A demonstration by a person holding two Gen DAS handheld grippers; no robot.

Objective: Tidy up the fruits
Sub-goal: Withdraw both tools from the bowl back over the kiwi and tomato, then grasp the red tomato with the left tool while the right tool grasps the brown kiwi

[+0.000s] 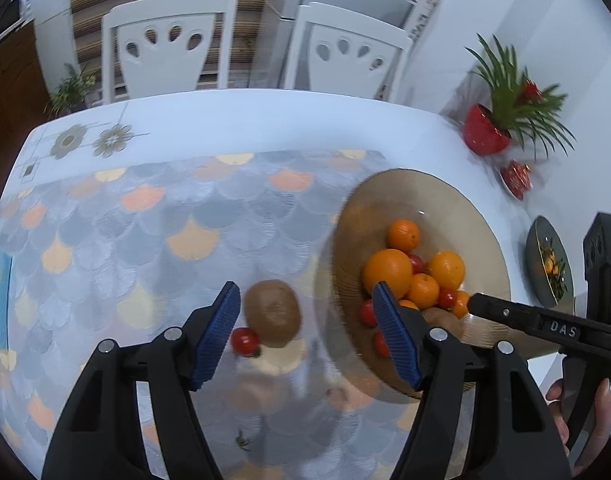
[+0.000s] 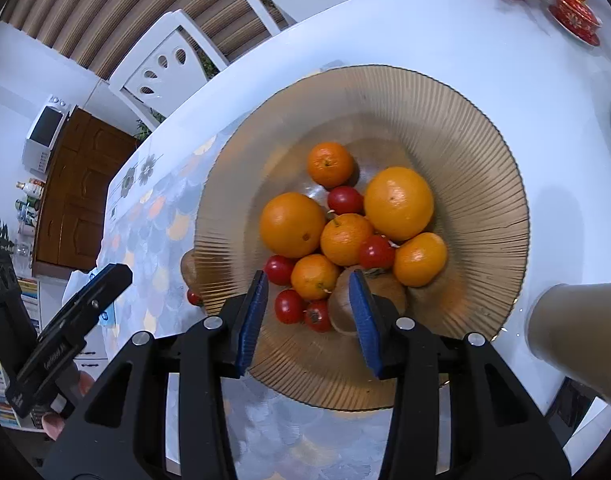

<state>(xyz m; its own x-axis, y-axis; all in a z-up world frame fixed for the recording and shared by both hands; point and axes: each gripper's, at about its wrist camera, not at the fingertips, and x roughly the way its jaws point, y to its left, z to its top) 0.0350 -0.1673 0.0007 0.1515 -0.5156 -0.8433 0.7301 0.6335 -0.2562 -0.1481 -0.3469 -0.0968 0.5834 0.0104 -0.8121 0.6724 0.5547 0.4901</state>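
Your left gripper [image 1: 305,336] hangs over a kiwi [image 1: 272,313] on the table, fingers spread wide.
The kiwi's long axis runs away from you, beside the ribbed bowl [image 2: 445,120]; your right gripper [image 2: 309,320] is spread too, marked "DAS".

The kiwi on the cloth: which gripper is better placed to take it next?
Left. The left gripper is open, with the kiwi just ahead between its fingers; the right gripper is over the bowl.

Amber ribbed bowl [image 2: 485,184], seemingly brown kiwi [image 1: 272,312]
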